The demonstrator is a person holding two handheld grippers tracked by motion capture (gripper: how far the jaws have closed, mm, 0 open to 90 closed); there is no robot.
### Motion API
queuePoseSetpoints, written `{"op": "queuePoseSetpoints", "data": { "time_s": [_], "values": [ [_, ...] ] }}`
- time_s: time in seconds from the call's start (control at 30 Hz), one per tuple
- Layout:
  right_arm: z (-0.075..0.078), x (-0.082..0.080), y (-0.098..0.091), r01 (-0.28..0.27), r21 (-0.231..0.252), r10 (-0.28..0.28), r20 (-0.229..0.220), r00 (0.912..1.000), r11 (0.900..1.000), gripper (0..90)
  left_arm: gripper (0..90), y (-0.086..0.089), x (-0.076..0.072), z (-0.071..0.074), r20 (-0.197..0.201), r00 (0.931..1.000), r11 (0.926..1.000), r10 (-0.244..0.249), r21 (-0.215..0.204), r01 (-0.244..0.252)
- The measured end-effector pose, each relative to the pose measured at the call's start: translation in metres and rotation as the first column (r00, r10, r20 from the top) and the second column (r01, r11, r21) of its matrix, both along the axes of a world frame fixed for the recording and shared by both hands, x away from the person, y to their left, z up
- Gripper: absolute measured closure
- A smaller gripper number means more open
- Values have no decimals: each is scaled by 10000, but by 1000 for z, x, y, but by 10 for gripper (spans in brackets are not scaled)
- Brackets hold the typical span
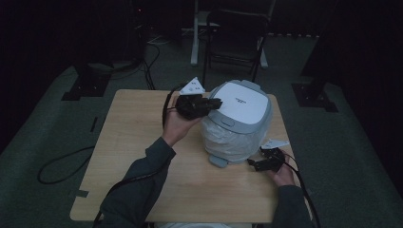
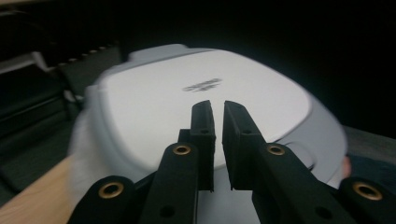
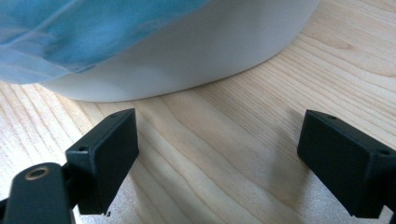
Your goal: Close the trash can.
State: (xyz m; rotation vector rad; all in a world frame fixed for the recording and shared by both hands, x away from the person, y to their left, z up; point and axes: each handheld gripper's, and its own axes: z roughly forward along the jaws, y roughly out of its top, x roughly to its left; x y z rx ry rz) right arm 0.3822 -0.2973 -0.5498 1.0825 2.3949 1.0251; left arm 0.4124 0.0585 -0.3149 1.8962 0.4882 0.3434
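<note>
Rice cooker [image 1: 240, 118] sits right of centre on the wooden worktop [image 1: 142, 142], lid down, its white body wrapped in clear plastic film. Left gripper [image 1: 215, 103] is level with the lid's left edge, its 2 fingers [image 2: 204, 135] nearly together with a thin gap and nothing between them; in the left gripper view they point across the blurred lid. Right gripper [image 1: 253, 164] rests low on the worktop just beside the cooker's front base, fingers [image 3: 105, 154] spread wide, holding nothing.
</note>
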Motion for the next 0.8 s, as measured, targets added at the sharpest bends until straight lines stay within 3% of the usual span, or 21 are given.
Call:
{"op": "queuePoseSetpoints", "data": {
  "time_s": [0.27,0.53,0.67,0.8],
  "values": [
    [0,0,0,-1,0,1,-1,10000,10000,116,783,38,9,-5,-192,9955,9952,926,-294,-932],
    [0,0,0,7,2,-7,-1,10000,10000,117,729,70,7,-34,-668,9837,9855,1672,-164,-1686],
    [0,0,0,7,3,-7,0,10000,10000,117,720,89,3,-56,-1010,9710,9756,2165,-133,-2189],
    [0,0,0,9,2,-9,-1,10000,10000,117,656,107,-5,-86,-1342,9501,9590,2815,51,-2834]
  ]
}}
